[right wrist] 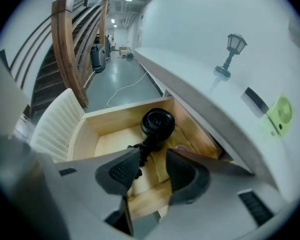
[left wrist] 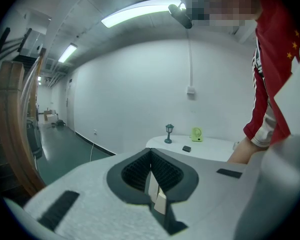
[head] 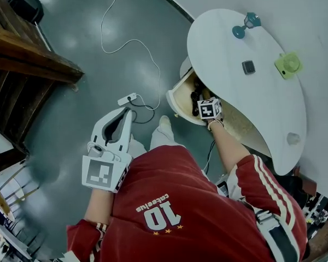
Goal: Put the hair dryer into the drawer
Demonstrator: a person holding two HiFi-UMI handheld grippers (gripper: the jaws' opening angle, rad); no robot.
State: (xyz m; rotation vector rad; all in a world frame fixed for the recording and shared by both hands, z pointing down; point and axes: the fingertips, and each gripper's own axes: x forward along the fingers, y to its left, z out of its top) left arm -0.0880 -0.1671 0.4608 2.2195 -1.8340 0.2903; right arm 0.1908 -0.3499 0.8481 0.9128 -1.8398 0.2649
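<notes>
The black hair dryer (right wrist: 157, 123) lies inside the open wooden drawer (right wrist: 112, 120) of the white oval table (right wrist: 190, 79), its round head toward the back wall and its dark handle running toward me. My right gripper (right wrist: 154, 157) hangs over the drawer, open; the handle ends beside the left pad (right wrist: 117, 170) and bare wood shows in the gap. In the head view the right gripper (head: 202, 101) reaches down into the drawer (head: 175, 103) over the hair dryer (head: 195, 97). My left gripper (head: 128, 112) is held over the floor, shut and empty, pads together (left wrist: 151, 173).
On the table top (head: 235, 91) stand a teal lamp figurine (head: 245, 26), a small dark square object (head: 248, 66) and a green mini fan (head: 288, 64). A white power strip (head: 127, 99) and cable (head: 126, 42) lie on the floor. A wooden staircase (head: 22, 64) is at left.
</notes>
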